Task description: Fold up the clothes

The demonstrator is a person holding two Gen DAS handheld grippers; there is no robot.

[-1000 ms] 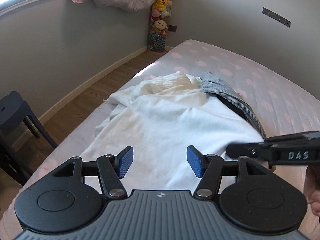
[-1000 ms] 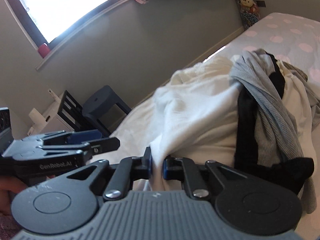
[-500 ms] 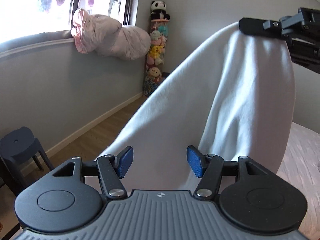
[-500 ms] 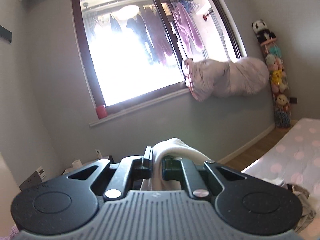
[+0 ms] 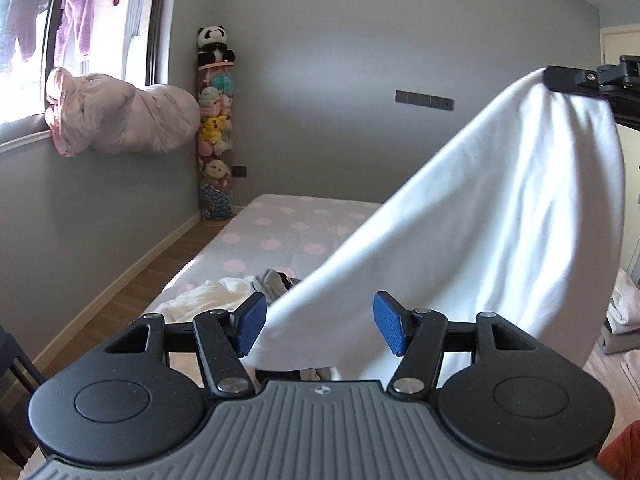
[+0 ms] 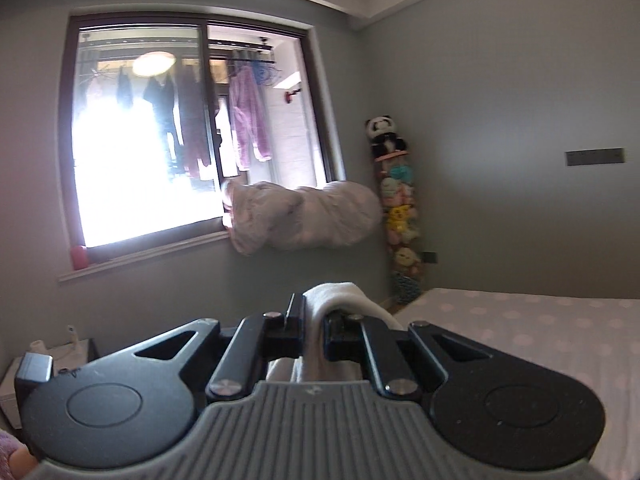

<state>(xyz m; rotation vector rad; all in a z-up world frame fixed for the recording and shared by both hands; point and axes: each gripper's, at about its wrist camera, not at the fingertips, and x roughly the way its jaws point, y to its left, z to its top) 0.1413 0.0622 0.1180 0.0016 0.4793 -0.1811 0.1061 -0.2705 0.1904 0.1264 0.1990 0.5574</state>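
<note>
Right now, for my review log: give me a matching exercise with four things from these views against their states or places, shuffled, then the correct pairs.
Things:
1. left tongs
2. right tongs
3. panda toy
4. pink bundle

States or places:
A. on top of the stack of plush toys in the corner
B. shut on the white garment
C. draped on the window sill
D. open, holding nothing

Pairs: 1-D, 2-B, 3-A, 4-C

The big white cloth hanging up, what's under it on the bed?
Under the white cloth, a rumpled pile of clothes shows on the polka-dot bed: something cream and something grey. The cloth hides the rest of the pile.
</note>
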